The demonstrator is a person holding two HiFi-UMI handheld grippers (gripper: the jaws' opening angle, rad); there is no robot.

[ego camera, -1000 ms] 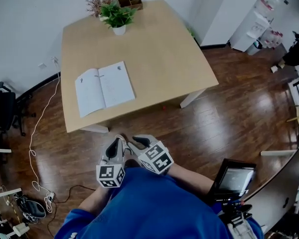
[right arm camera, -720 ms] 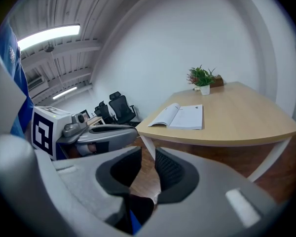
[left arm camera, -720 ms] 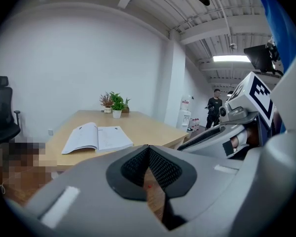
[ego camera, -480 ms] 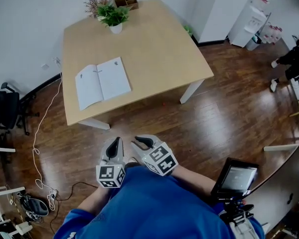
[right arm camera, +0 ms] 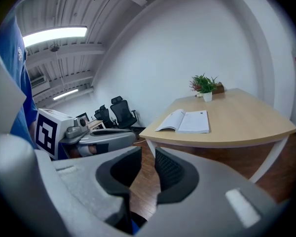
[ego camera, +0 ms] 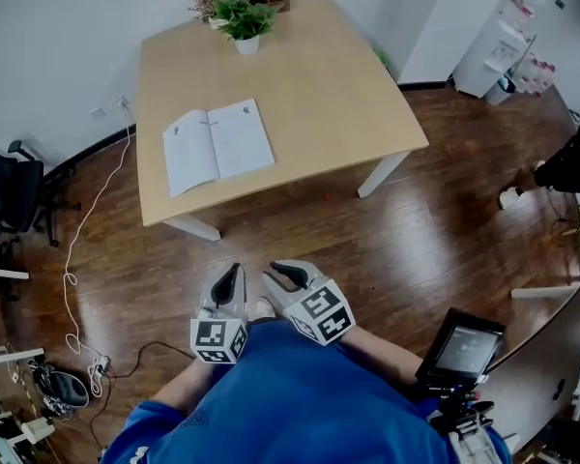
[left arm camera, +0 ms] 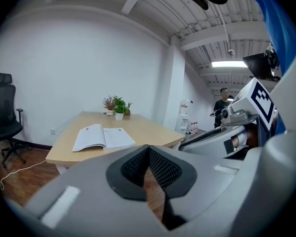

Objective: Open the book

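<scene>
- Bright, even light came from a long white fluorescent ceiling tube (right arm camera: 54, 32).
- Glare streaked the glossy dark wooden floor (ego camera: 445, 230).
- Gripper views bulged, corners black; the grey left gripper (left arm camera: 148, 151) looked soft.

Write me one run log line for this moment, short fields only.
book: open on table | left gripper: shut, empty | right gripper: slightly open, empty | both away from table

An office meeting room: a wooden table (ego camera: 309, 75) with a potted plant (ego camera: 242, 17), black swivel chairs (right arm camera: 119, 111) by white walls, a water dispenser (ego camera: 507, 51) in the corner, and strip lights (right arm camera: 54, 33) overhead.
</scene>
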